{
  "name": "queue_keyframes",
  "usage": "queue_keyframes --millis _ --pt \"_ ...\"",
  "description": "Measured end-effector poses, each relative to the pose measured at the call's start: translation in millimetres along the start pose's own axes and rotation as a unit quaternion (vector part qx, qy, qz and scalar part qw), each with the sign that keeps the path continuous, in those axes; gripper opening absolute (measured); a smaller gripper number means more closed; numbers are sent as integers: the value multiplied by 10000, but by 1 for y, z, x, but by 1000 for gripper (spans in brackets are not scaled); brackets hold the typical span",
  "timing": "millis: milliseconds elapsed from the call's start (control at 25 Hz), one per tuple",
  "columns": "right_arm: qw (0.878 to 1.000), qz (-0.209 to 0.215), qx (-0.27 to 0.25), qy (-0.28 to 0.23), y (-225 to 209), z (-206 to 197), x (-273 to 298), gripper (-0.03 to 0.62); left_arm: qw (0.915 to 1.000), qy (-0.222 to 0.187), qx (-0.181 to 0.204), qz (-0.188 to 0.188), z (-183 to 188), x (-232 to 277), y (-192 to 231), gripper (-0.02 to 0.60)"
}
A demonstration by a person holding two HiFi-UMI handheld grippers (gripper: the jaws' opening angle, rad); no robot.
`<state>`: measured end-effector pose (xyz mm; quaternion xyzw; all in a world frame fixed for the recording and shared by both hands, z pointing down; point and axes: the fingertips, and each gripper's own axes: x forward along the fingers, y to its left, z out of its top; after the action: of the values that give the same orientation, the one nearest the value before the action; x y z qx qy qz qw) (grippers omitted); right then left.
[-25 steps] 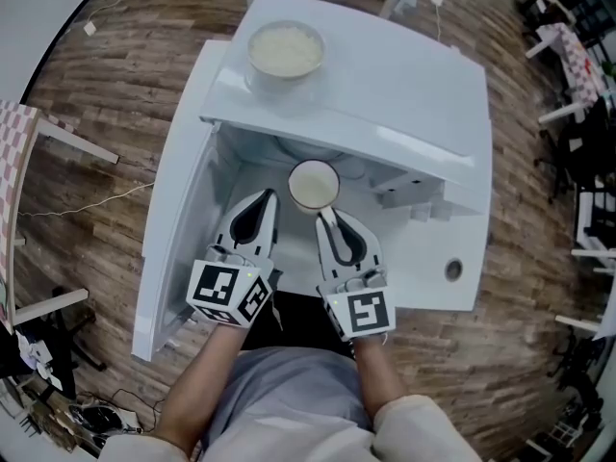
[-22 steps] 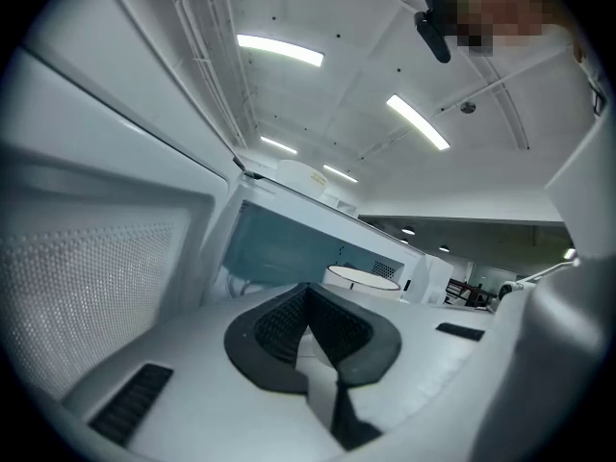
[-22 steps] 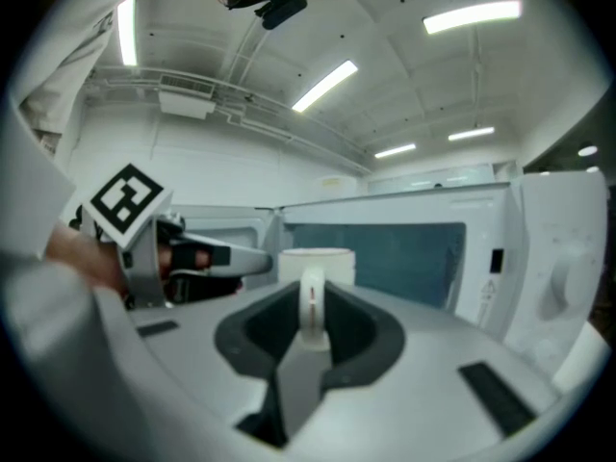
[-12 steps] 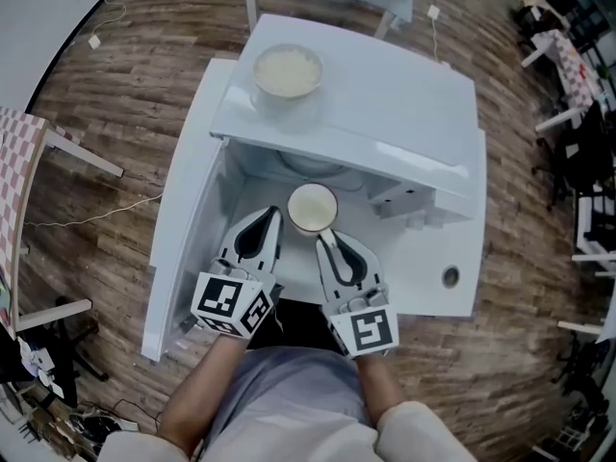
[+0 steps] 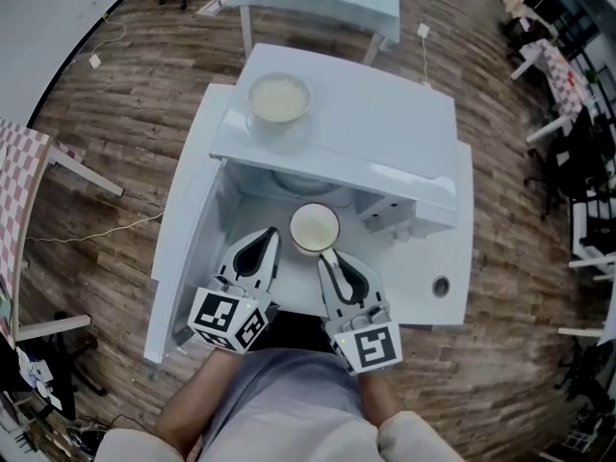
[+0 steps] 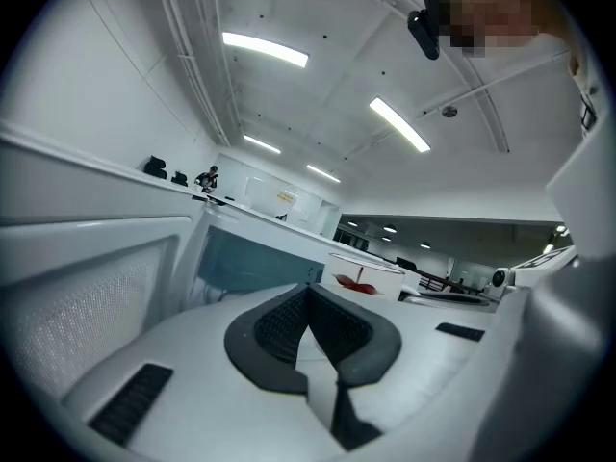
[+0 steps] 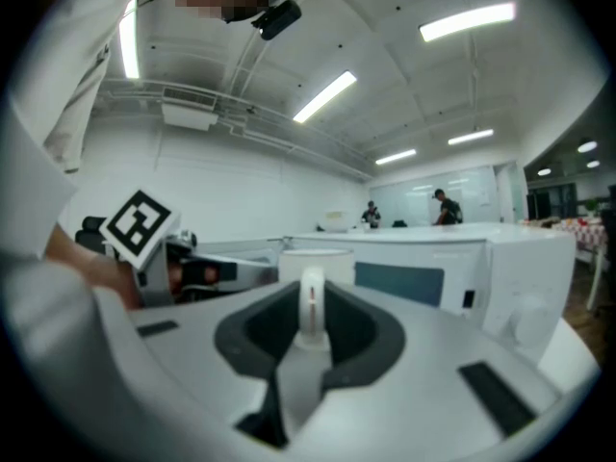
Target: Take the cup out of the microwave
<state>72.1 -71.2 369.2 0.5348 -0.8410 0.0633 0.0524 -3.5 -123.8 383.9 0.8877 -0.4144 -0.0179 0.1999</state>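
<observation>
While your right claw (image 5: 326,256) is clamping the thin handle of the round white cup (image 5: 315,228), it is hanging before the glossy open microwave (image 5: 385,133). Your left claw (image 5: 269,237) is sitting closed, empty, alongside.

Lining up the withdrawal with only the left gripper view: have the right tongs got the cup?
Observer: Yes. The right gripper view shows the right tongs shut on the handle of the cup.
Operator: Anything overhead I could knock?
Observer: A bowl with pale contents sits on top of the microwave, toward the door side.
Operator: Is the cup out of the cavity?
Observer: In the head view it is forward of the turntable, near the opening; I cannot tell whether it is fully clear.
</observation>
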Motion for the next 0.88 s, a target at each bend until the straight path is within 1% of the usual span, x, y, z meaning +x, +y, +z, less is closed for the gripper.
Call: queue_keyframes --millis 120,320,520,680,880 --pt "10000 20 -15 -70 0 11 -7 75 9999 -90 -76 -83 13 -3 -11 14" --pt "9999 -4 8 -146 1 28 -17 75 9994 -182 -54 -306 29 -7 -30 14" --pt "9997 -21 41 -249 -1 45 -27 75 9983 -273 89 -510 45 -10 -49 14" --pt "9996 -16 52 -291 -2 54 -35 75 9969 -363 406 -565 56 -12 -62 14" --pt "9995 -10 45 -328 -5 68 -47 75 9961 -413 418 -658 65 -11 -72 14"
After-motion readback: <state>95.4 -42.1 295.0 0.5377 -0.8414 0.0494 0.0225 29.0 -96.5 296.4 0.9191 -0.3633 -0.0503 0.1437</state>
